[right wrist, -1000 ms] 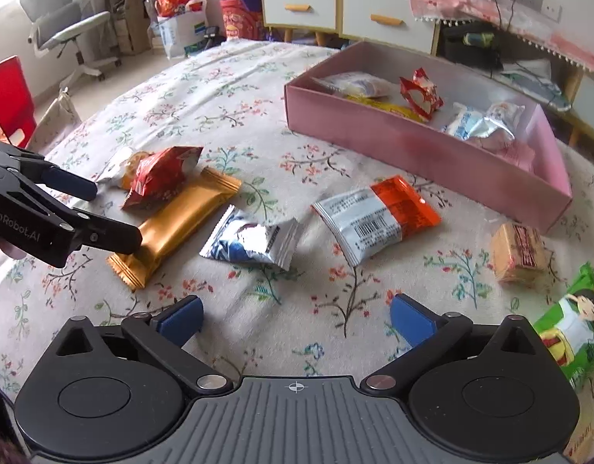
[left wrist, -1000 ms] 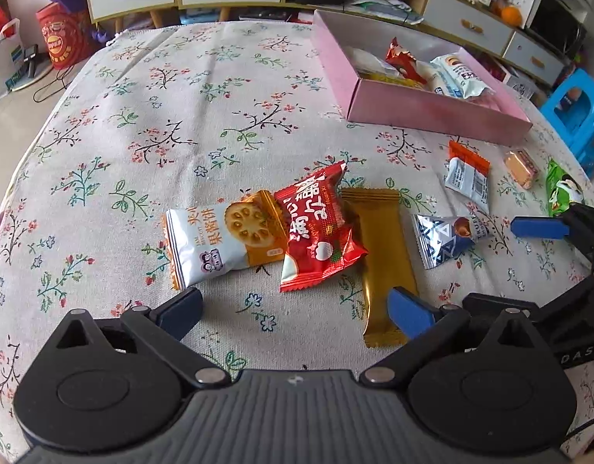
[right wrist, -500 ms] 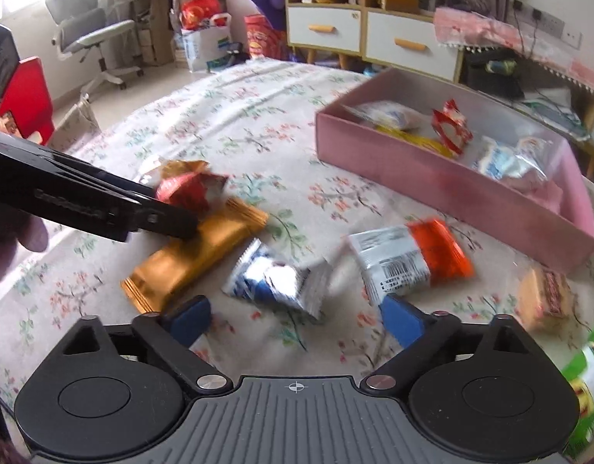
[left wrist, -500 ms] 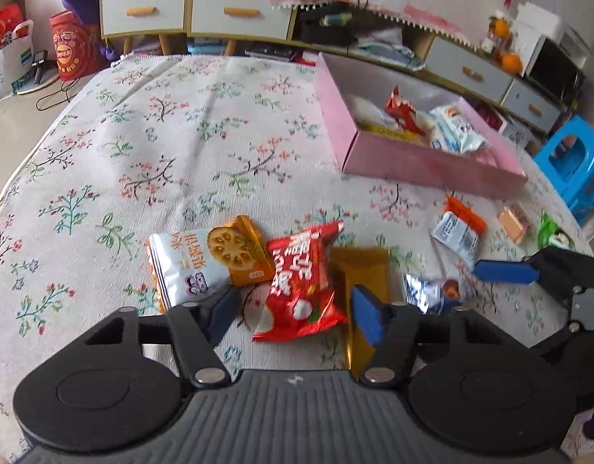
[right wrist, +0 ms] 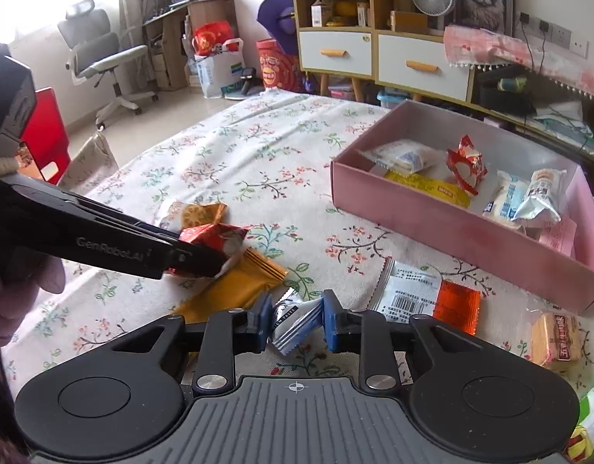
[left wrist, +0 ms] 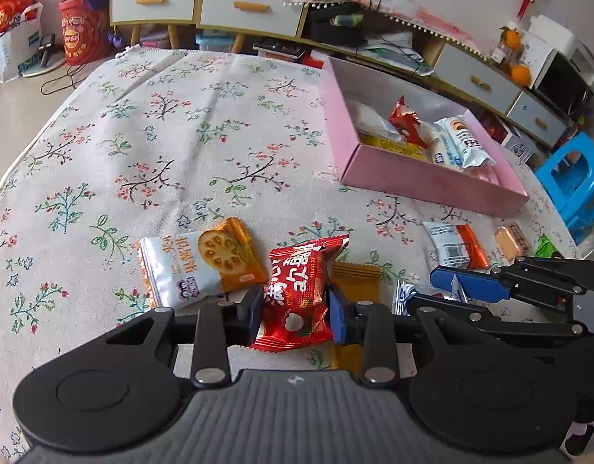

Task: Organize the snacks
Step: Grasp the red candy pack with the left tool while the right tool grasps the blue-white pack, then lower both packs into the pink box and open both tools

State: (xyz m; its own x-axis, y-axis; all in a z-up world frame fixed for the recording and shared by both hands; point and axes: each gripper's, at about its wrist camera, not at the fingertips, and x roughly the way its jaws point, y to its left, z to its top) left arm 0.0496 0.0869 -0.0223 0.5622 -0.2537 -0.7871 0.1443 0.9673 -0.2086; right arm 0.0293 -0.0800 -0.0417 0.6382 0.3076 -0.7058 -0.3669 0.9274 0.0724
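The left tool [left wrist: 295, 309] is closing its jaws on a red snack packet [left wrist: 298, 294], and both pads already press on the packet's lower half, one at each side. Under that packet lies a long golden bar wrapper [left wrist: 354, 276], and just to the left, partly tucked beneath the tool's left finger, rests a white and orange biscuit packet [left wrist: 200, 261] on the flower-printed cloth of the surface [left wrist: 142, 147].

The right tool [right wrist: 293, 321] is shut on a small blue and silver packet [right wrist: 293, 319], crumpled between its blue pads. In the left wrist view this tool reaches in from the right, just beside the left one.

A little farther on the cloth lie a white and orange packet with a barcode [right wrist: 424, 297], a small tan wrapped square [right wrist: 555, 338] and, at the right edge, a green packet [right wrist: 592, 413].

Farther back, to the right, stands an open pink box [left wrist: 424, 176]. It already holds several snacks, among them a red crinkled wrapper [right wrist: 465, 164], a yellow packet [right wrist: 428, 185] and some pale blue and white ones [right wrist: 525, 197].

Beyond the surface, white drawers [right wrist: 335, 54] stand along the wall.
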